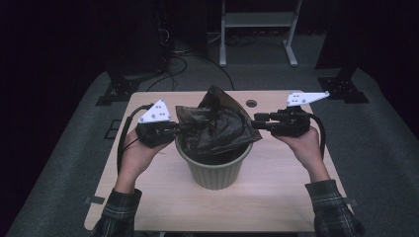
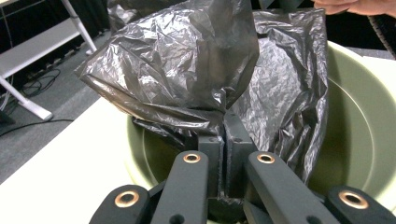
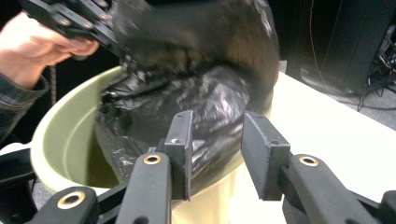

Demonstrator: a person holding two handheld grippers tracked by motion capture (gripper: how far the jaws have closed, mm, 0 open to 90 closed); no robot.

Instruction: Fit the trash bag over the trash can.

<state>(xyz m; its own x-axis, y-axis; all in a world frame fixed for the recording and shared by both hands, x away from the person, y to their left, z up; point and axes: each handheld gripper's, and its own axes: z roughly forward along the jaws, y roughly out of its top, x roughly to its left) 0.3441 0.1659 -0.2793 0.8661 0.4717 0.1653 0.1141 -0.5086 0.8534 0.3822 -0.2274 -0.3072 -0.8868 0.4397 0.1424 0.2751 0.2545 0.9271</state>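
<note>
A pale green ribbed bin (image 1: pixel 215 173) stands mid-table with a crumpled black plastic bag (image 1: pixel 217 123) bunched in and above its mouth. My left gripper (image 1: pixel 184 129) comes in from the left at rim height. In the left gripper view its jaws (image 2: pixel 225 119) are shut on a fold of the bag (image 2: pixel 187 60), above the bin's inside wall (image 2: pixel 359 140). My right gripper (image 1: pixel 256 122) is level at the bag's right side. Its jaws (image 3: pixel 217 140) stand open, with the bag (image 3: pixel 196 98) draped over the bin's rim (image 3: pixel 60 135) just beyond them.
The wooden table (image 1: pixel 276 197) has a round cable hole (image 1: pixel 251 103) behind the bin. A white metal frame (image 1: pixel 257 19) stands on the floor behind the table, and dark stand bases (image 1: pixel 114 91) (image 1: pixel 343 89) sit off its far corners, with cables on the floor.
</note>
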